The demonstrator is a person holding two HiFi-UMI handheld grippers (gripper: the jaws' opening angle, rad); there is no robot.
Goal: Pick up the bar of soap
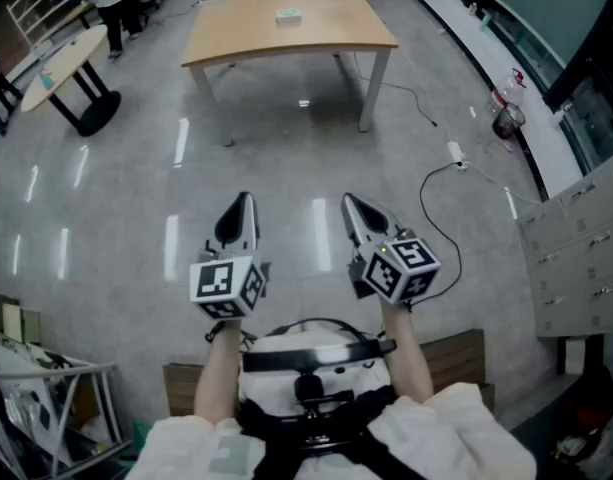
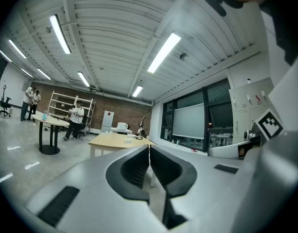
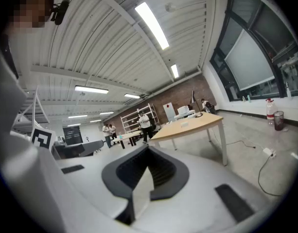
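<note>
far object (image 1: 288, 15) — too small; cabinets (image 1: 584, 258) cropped

The floor (image 1: 106, 198) is finished in polished grey, glossy enough that the ceiling lights are mirrored in it as white streaks. The bench (image 1: 286, 43) is topped with a pale wood-look board, smooth and matt, and is carried on white-painted legs (image 1: 370, 88) that look like metal. The shells of the left claw (image 1: 245, 200) and the right claw (image 1: 349, 201) are moulded in smooth, matt light-grey plastic. Their pads (image 2: 135, 166) are lined with a black ribbed material. The marker cubes (image 1: 226, 286) are finished in matt white with black print. The sleeves (image 1: 456, 433) are made of white cloth. A rough brick wall (image 2: 97, 109) and a ribbed white ceiling (image 2: 105, 28) are shown in the left gripper view.
</note>
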